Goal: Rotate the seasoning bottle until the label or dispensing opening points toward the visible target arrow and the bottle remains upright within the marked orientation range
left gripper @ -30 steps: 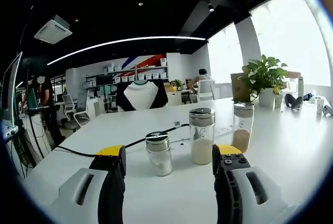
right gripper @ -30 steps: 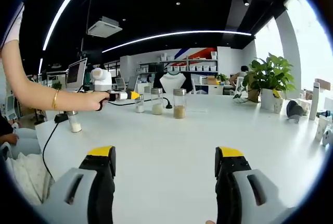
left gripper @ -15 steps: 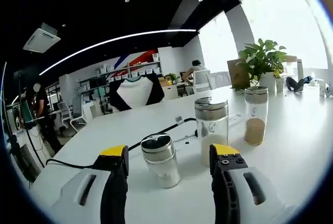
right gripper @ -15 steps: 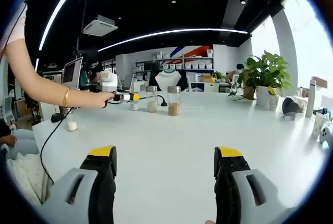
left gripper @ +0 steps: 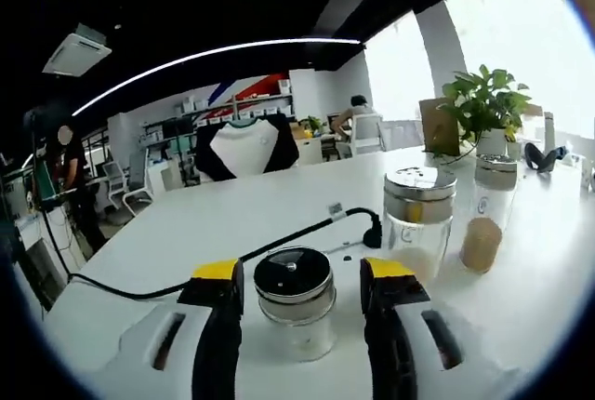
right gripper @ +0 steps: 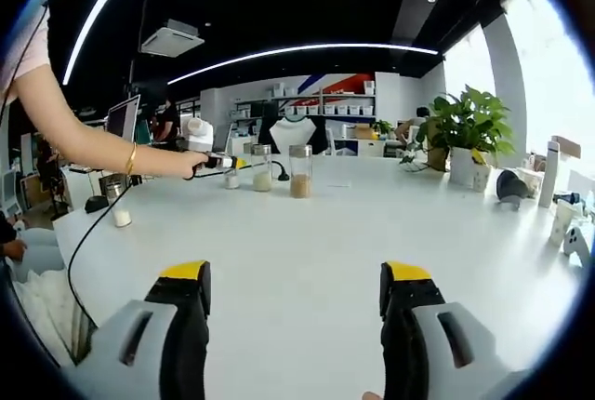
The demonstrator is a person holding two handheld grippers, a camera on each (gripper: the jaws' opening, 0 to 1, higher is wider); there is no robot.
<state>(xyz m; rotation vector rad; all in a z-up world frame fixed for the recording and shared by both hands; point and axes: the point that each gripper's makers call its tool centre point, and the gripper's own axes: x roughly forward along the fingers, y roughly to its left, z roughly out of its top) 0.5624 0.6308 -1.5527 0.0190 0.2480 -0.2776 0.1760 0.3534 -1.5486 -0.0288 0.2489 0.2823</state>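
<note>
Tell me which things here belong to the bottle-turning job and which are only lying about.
Job: short bottle between the left tongs; right tongs, open over the table.

Lying about: two taller jars, black cable, plant, small jar.

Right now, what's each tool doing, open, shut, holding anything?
Left tool: open, jaws either side of the small bottle, not gripping it.
Right tool: open, holding nothing.

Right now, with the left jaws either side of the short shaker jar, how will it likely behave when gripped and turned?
The short shaker jar looks like clear glass, so probably rigid but slippery. It is squat and part-filled with white powder, so unlikely to tip. The left gripper brackets it without visible contact.
</note>
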